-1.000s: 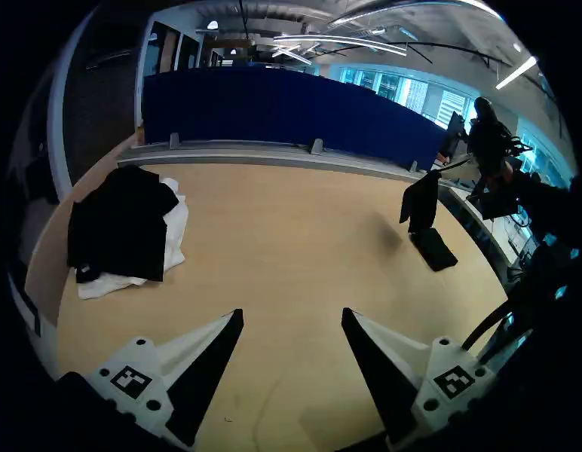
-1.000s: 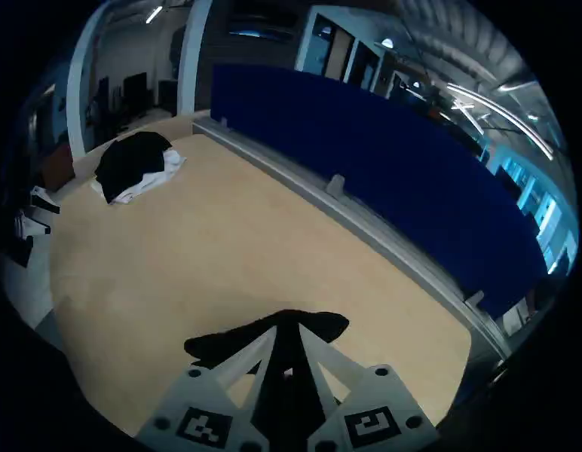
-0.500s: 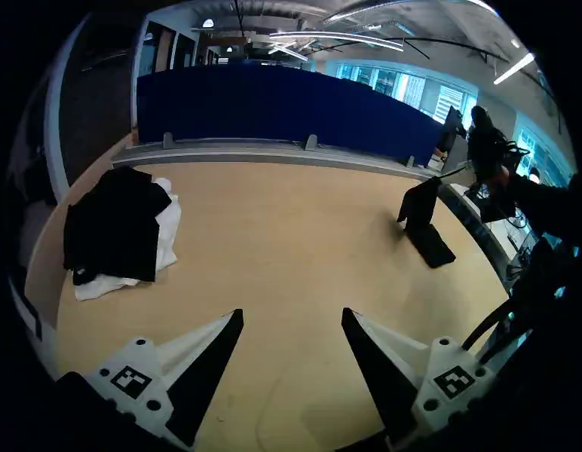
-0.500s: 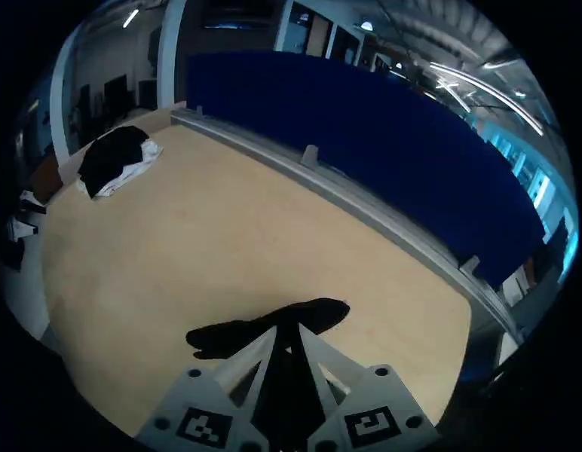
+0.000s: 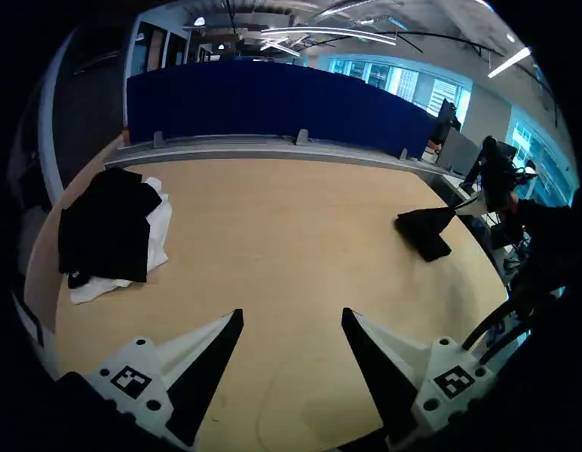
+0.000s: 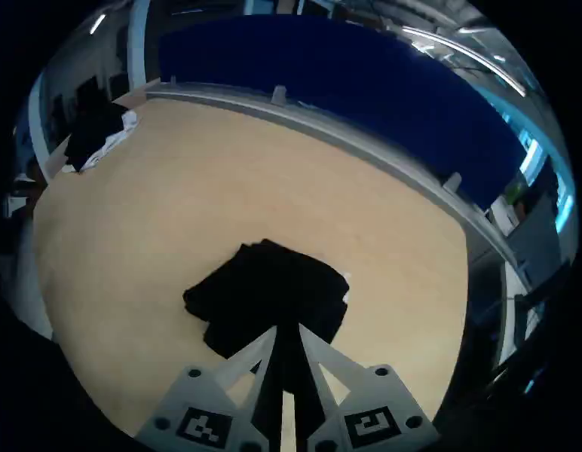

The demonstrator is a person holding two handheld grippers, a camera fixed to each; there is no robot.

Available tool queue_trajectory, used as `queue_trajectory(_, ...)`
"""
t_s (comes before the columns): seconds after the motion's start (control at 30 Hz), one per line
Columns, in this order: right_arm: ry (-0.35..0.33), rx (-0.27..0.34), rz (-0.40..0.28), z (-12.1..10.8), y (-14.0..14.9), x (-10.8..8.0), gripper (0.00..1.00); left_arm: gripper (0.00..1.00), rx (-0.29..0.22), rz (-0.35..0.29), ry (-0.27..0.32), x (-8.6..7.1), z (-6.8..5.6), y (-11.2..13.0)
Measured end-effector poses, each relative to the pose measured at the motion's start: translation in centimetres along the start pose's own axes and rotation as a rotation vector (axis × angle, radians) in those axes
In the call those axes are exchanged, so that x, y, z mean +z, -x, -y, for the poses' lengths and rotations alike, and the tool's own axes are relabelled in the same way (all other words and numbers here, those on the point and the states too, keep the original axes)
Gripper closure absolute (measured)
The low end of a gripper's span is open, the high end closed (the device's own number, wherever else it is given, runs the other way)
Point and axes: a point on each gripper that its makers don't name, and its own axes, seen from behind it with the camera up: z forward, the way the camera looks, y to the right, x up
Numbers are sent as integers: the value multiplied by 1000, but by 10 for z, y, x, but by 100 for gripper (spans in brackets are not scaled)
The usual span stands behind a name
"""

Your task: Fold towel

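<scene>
A black towel [image 6: 264,297] lies bunched on the light wooden table [image 6: 215,196]. My right gripper [image 6: 289,335] is shut on its near edge, and dark cloth shows between the closed fingers. From the left gripper view, that black towel [image 5: 425,230] rests near the table's right side, with the right gripper [image 5: 472,205] and the hand holding it just beyond. My left gripper [image 5: 291,316] hovers open over bare table [image 5: 291,226] with nothing between its fingers.
A pile of black and white cloths [image 5: 110,226] sits at the table's left end; the right gripper view has this pile [image 6: 95,132] far off. A blue partition [image 5: 276,98] on a grey rail runs along the far edge. Office chairs and equipment stand past the right edge.
The right gripper has lowered the black towel from hanging in the air down onto the table, where it now spreads out. The left gripper has stayed open and nearly still.
</scene>
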Motion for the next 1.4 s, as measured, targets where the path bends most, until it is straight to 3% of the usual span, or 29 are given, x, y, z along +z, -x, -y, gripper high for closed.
queue_trajectory(0.27, 27, 99, 71, -4, 61, 16, 95, 3, 17, 18, 2, 1, -4, 3)
queue_trajectory(0.57, 73, 196, 136, -9, 106, 37, 95, 3, 17, 21, -7, -1, -3, 6)
queue_trajectory(0.8, 85, 240, 136, -9, 114, 45, 95, 3, 21, 24, -15, -3, -1, 7)
queue_trajectory(1.03, 84, 234, 135, -7, 113, 44, 92, 3, 23, 20, -19, -5, -1, 4)
queue_trajectory(1.4, 115, 217, 78, -10, 110, 22, 32, 3, 16, 6, -36, -10, 7, 1)
